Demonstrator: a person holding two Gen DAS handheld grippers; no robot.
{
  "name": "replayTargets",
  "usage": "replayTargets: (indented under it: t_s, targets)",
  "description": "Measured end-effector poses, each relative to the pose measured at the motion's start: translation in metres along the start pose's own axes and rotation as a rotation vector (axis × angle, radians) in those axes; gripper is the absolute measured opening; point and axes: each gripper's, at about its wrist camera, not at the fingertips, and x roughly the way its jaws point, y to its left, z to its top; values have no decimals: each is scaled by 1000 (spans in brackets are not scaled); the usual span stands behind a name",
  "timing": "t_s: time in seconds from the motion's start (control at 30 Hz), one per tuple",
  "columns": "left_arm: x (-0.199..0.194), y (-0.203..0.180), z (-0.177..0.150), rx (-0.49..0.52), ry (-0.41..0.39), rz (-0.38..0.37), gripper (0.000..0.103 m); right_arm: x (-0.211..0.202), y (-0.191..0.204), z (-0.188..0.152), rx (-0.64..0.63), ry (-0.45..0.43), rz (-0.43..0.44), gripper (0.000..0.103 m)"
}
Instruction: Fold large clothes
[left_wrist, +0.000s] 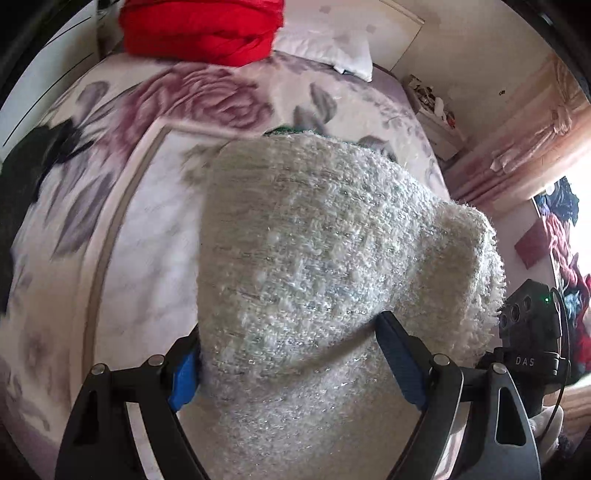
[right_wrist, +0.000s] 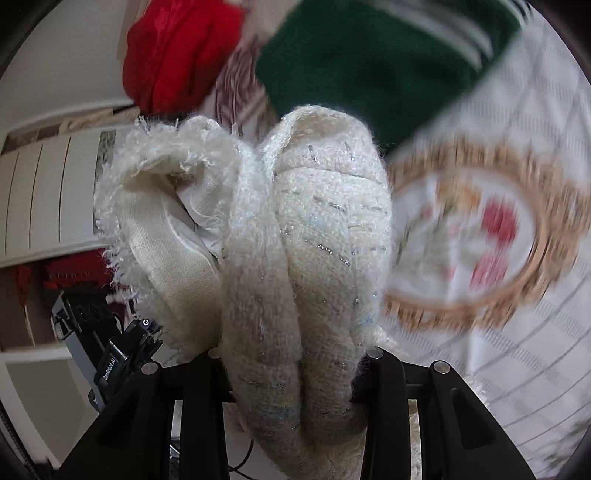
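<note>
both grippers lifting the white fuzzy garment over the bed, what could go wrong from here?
1. The left gripper holds a thick wad of the white tweed garment with its fingers wide apart; the bulk could slip out mid-lift.
2. The right gripper clamps a twisted roll, so the fold may come out bunched.
3. The green sweater and red bundle lie close on the floral bedspread; the hanging fabric could drag them.

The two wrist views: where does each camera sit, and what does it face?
Left wrist: on the left gripper, facing down onto the floral bed cover; its jaws grip the white fuzzy garment.
Right wrist: on the right gripper, facing the green garment; its jaws pinch bunched white fabric.
Shared: the white garment and the red bundle.
</note>
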Motion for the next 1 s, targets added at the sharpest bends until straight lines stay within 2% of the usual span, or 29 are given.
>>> replayTargets:
  t_s: [0.17,0.2,0.27,0.4,0.47,0.53,0.63,0.7,0.77,0.8,0.83,0.87,0.9,0.97,1.0]
  targets:
    - [62,-30,93,2,-2,-1,85,-26,10,129,8,-12,-30,38]
    - [77,-31,108,5,6,7,85,-39,2,143,5,-8,-39,38]
    - [113,-31,133,9,34,27,85,-32,2,200,1,7,-73,38]
    - [185,-21,168,38,98,88,85,-6,-2,272,-16,31,-183,38]
    - [203,-19,176,66,104,108,85,9,-10,298,-24,58,-227,38]
    - [205,-17,180,72,108,88,86,17,-11,315,-34,60,-249,38]
    - [193,-12,181,55,94,66,86,13,-8,317,-31,73,-289,46]
    - [177,-7,174,52,48,97,86,8,0,308,-83,57,-364,64]
    - [163,-8,163,70,22,172,95,-3,10,283,-171,-21,-505,72]
    - [156,-8,159,75,8,195,98,-8,11,269,-193,-66,-567,72]
    - [146,-9,150,87,-16,222,99,-14,9,263,-199,-103,-613,73]
    - [138,-10,142,92,-30,237,99,-17,8,249,-204,-150,-662,80]
    - [131,-11,135,95,-37,249,102,-22,8,241,-204,-181,-685,92]
    - [114,-13,119,101,-52,264,103,-37,14,213,-204,-258,-733,101]
    - [107,-14,113,98,-58,262,103,-52,14,196,-214,-278,-754,101]
